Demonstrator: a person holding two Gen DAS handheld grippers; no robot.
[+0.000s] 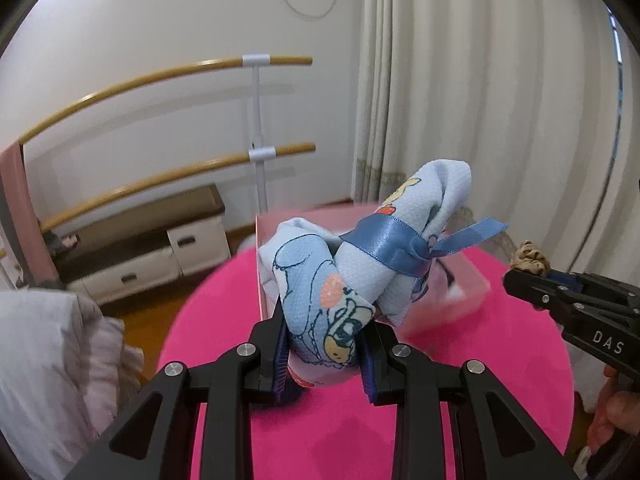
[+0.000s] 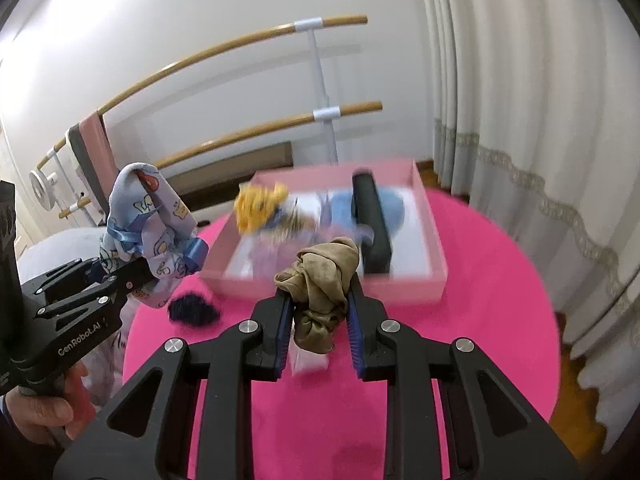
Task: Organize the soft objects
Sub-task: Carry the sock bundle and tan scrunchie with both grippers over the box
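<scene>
The left gripper (image 1: 326,344) has its jaws clamped on a pale blue cartoon-print cloth bundle (image 1: 320,280) tied with a blue satin ribbon (image 1: 394,246), raised at frame centre. The right gripper (image 2: 318,322) jaws pinch a crumpled olive-brown fabric scrunchie (image 2: 320,280) (centre of its view). Beyond lies a shallow pink cardboard box (image 2: 434,240) on the round magenta tabletop (image 2: 480,300), holding a yellow fuzzy item (image 2: 256,204) and a black bar (image 2: 370,220). A dark navy scrunchie (image 2: 192,308) lies lower left of the box.

Box (image 2: 400,292) on table (image 2: 480,320); dark scrunchie (image 2: 192,310) left of box.
</scene>
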